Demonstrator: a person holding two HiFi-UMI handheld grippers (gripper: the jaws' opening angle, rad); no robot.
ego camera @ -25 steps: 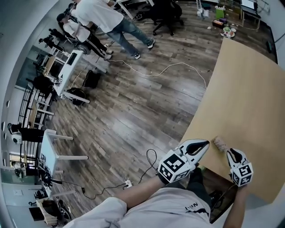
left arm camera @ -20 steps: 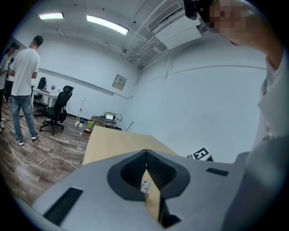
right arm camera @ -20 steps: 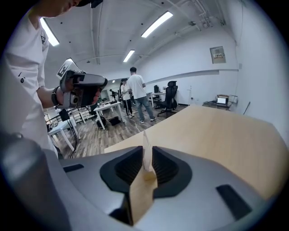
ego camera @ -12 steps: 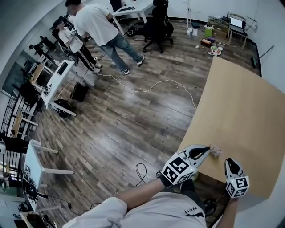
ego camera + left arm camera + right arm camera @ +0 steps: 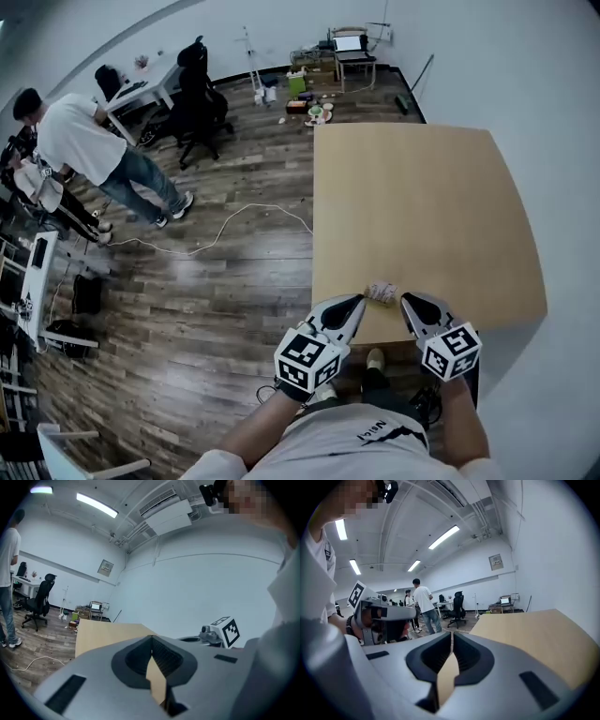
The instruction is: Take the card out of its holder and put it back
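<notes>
Card holder: the card holder (image 5: 382,292) is lying at the near edge of the wooden surface (image 5: 422,206), directly between the two gripper tips. From where I am standing it is too small to tell the card from its sleeve, so I am only supposing the card is inside.

Handling: I am expecting something light and thin. The card is probably stiff and slick, and the holder softer and likely to skate on the bare wood if pushed from one side only.

Where to take hold: one gripper is best pinning the holder by its body near one end, while the other is pinching whatever edge of the card is showing at the mouth.

Left gripper: the left gripper (image 5: 356,303) is pointing in at the holder from the left, its tip just beside it. I cannot tell whether it is touching. Its jaws are pressing together with nothing between them.

Right gripper: the right gripper (image 5: 409,302) is mirroring it from the other side, tip close to the holder. Its jaws are likewise meeting at the tips and carrying nothing.

Arms: both forearms are reaching forward from the person's body and angling inward, so the grippers are converging on the holder.
</notes>
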